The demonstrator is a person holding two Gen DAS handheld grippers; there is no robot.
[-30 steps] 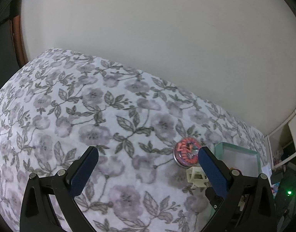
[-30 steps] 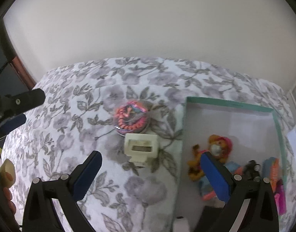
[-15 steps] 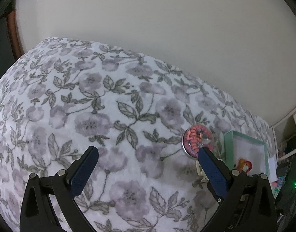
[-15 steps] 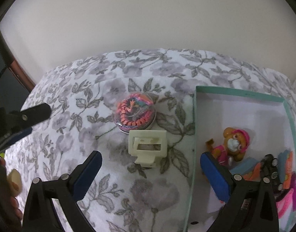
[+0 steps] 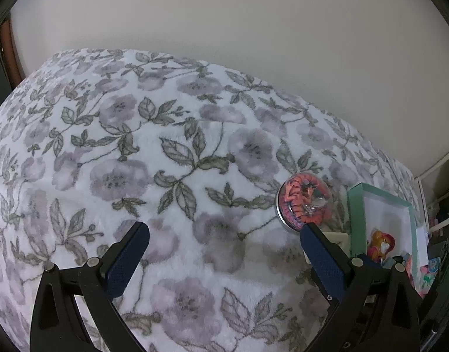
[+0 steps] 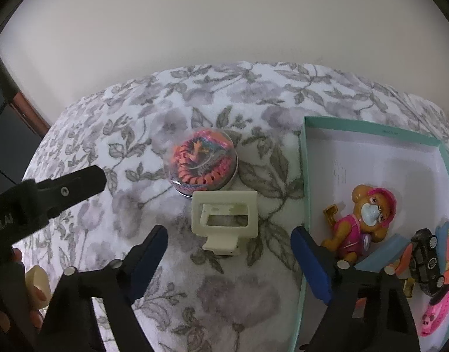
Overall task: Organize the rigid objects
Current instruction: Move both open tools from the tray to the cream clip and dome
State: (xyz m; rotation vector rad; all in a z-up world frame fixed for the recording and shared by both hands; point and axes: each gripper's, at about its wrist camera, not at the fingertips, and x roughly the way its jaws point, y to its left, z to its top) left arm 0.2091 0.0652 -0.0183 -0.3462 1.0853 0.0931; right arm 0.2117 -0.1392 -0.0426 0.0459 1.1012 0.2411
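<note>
Right hand-held gripper is hanging spread wide and empty over the cream hair clip, which is lying on the floral bed cover, just beside the teal box and touching or nearly touching the round clear case of hair ties.

Left hand-held gripper is also spread and empty, pointing at bare cover well left of the case.

Risks I'm seeing:
- Clip is sitting tab-toward-camera; if the fingers are closing on the tab alone, it's probably pivoting or popping out.
- Cover is soft, so pressing down is likely sinking the clip and tilting it.
- Case is crowding the clip's far edge; a deep reach may be shoving it away.
- Right finger is running close to the box wall and could snag it. The toy dog and toy car are already filling the near corner.
</note>
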